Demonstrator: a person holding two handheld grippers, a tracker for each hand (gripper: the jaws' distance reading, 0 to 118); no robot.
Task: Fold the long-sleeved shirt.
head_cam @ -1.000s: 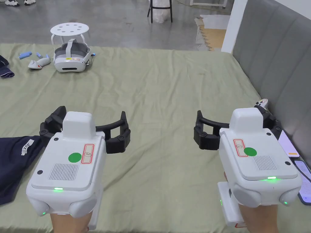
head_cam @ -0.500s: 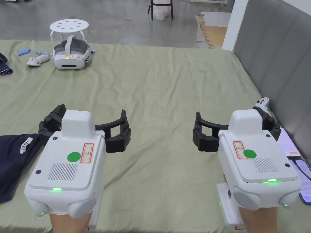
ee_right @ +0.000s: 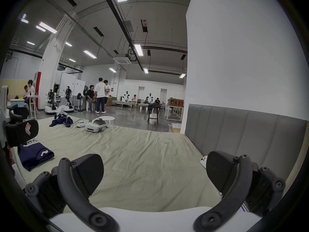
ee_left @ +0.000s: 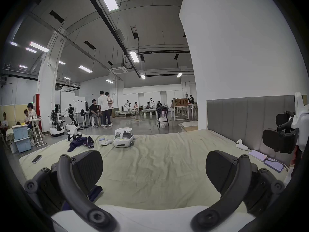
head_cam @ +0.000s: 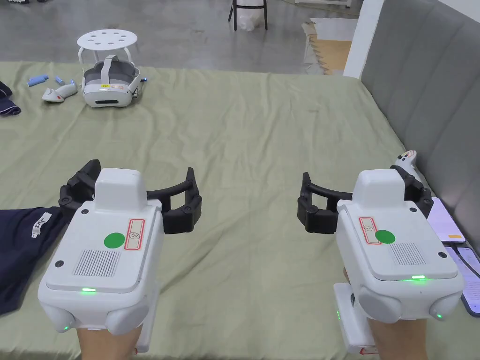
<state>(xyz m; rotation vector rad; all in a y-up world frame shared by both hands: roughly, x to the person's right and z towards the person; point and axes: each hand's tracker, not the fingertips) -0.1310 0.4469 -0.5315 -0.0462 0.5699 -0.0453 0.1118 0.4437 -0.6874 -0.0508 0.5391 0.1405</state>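
You are holding the left gripper (head_cam: 132, 194) and right gripper (head_cam: 361, 196) wide open, empty, above the olive-green bed sheet (head_cam: 262, 136). The dark navy long-sleeved shirt (head_cam: 21, 251) is lying at the near left beside your left gripper; it looks soft, light and limp, so pinch an edge or shoulder seam.

The bed sheet (head_cam: 262, 140) is pale olive green and plain. The folded shirt (head_cam: 21, 253) is dark navy with a small white label. Each claw, left (head_cam: 136, 197) and right (head_cam: 361, 201), has a white body, black jaws and a green dot. The headboard (head_cam: 422, 79) is grey.
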